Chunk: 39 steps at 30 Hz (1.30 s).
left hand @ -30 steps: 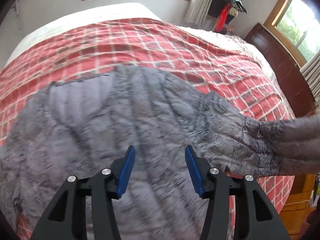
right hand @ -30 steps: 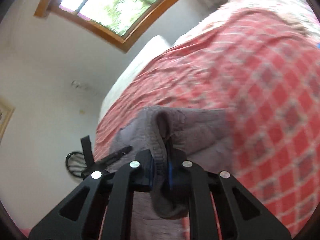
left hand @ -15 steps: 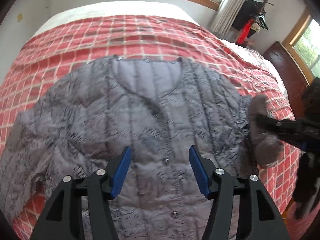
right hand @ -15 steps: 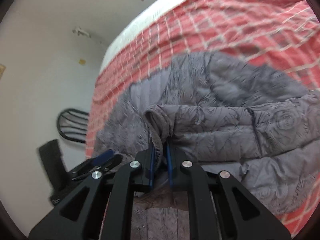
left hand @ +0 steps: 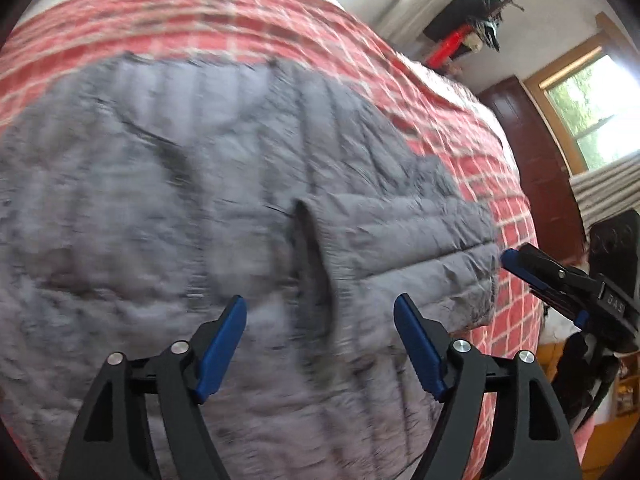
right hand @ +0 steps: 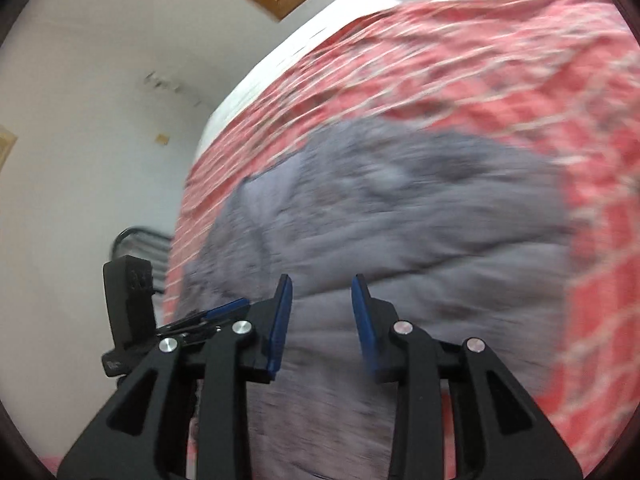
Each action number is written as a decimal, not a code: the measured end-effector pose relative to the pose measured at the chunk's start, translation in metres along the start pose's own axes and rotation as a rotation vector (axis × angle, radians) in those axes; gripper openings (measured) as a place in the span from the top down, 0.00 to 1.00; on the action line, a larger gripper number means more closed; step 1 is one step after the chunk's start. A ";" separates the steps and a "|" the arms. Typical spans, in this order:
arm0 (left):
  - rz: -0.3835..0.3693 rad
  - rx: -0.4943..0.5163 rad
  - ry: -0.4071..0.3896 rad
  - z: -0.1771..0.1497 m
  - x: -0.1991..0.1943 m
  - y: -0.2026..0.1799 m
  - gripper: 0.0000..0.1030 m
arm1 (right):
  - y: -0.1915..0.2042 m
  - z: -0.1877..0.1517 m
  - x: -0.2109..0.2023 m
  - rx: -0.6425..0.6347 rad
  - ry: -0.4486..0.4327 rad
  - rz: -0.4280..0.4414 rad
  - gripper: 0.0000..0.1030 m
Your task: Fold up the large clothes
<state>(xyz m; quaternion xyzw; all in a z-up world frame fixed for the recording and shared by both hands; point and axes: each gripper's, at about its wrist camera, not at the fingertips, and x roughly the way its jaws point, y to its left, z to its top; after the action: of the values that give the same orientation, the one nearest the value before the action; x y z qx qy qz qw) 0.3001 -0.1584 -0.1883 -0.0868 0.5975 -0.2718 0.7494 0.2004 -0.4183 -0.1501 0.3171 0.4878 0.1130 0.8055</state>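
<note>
A grey quilted jacket (left hand: 168,200) lies spread on a bed with a red checked cover (left hand: 480,152). Its right sleeve (left hand: 400,236) is folded in across the front, the cuff near the middle. My left gripper (left hand: 320,332) hovers over the jacket's front; its jaws are opening wide and nothing is between them. My right gripper (right hand: 322,312) is above the jacket (right hand: 380,220) too, its jaws opening, with no cloth between the blue pads. It also shows at the right edge of the left wrist view as the right gripper (left hand: 524,268), just off the folded sleeve.
A dark wooden cabinet (left hand: 536,168) and windows stand beyond the bed on the right. A black chair (right hand: 140,244) stands by the white wall on the bed's left side. The left gripper's tips (right hand: 224,308) show low left in the right wrist view.
My right gripper carried the sleeve in over the jacket's front, then let it go and its jaws parted. The left gripper's jaws spread wider and it dropped closer to the jacket.
</note>
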 end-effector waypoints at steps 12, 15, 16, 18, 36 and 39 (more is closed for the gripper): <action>0.018 -0.046 -0.106 0.005 -0.019 -0.011 0.96 | -0.078 -0.025 -0.037 0.141 -0.075 -0.127 0.69; 0.031 -0.061 -0.196 0.008 -0.061 0.001 0.97 | -0.075 -0.023 -0.034 0.127 -0.065 -0.115 0.69; 0.042 -0.064 -0.217 0.010 -0.072 0.008 0.97 | -0.071 -0.021 -0.031 0.118 -0.060 -0.114 0.69; 0.075 -0.063 -0.255 0.010 -0.091 0.018 0.97 | -0.061 -0.017 -0.021 0.099 -0.046 -0.103 0.69; 0.365 -0.264 -0.286 0.003 -0.133 0.174 0.97 | 0.035 0.012 0.093 -0.089 0.147 -0.061 0.69; 0.384 -0.299 -0.238 -0.003 -0.116 0.197 0.96 | 0.034 0.011 0.111 -0.099 0.195 -0.114 0.69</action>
<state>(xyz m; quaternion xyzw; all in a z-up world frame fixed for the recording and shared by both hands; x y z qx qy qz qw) 0.3412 0.0660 -0.1801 -0.1131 0.5444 -0.0214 0.8309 0.2693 -0.3420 -0.2052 0.2360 0.5750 0.1212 0.7739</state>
